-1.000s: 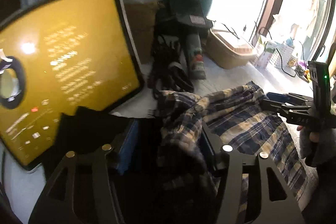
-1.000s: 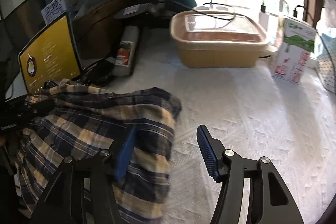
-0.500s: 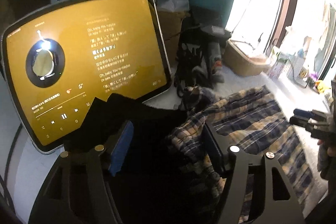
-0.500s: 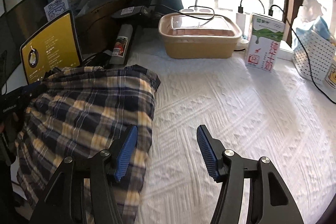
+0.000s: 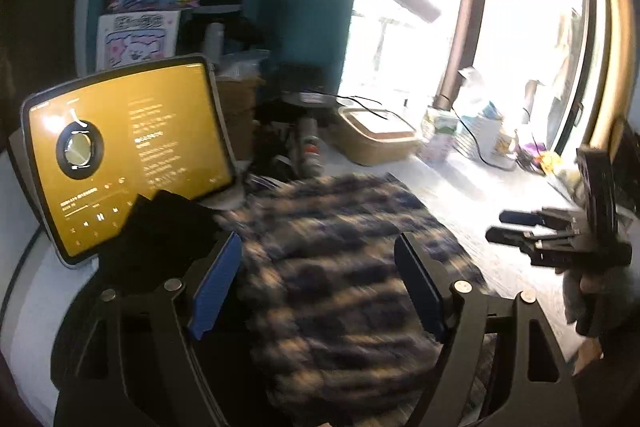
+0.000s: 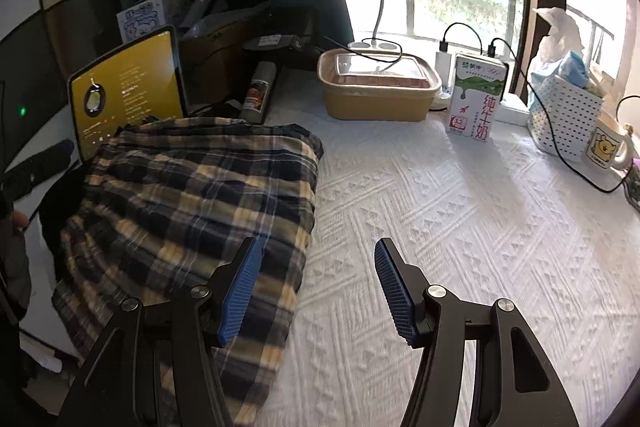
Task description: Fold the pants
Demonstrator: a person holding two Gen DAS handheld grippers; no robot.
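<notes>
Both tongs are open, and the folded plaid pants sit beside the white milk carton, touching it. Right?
Not touching. The right wrist view shows the navy-and-yellow plaid pants well apart from the white milk carton, with bare white bedspread between them. Both tongs, left and right, are open.

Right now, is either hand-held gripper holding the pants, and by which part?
Nothing is held. The left hand-held gripper is open above the plaid pants; the right hand-held gripper is open at their edge, over the white cloth.

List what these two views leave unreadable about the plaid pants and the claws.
- Plaid pants, left wrist view: motion blur smears folds and edges.
- Pants' near end, right wrist view: hidden behind the right claw and cut by the frame.
- Left claw: open above the fabric; contact cannot be told.
- Tablet text: too small.
</notes>
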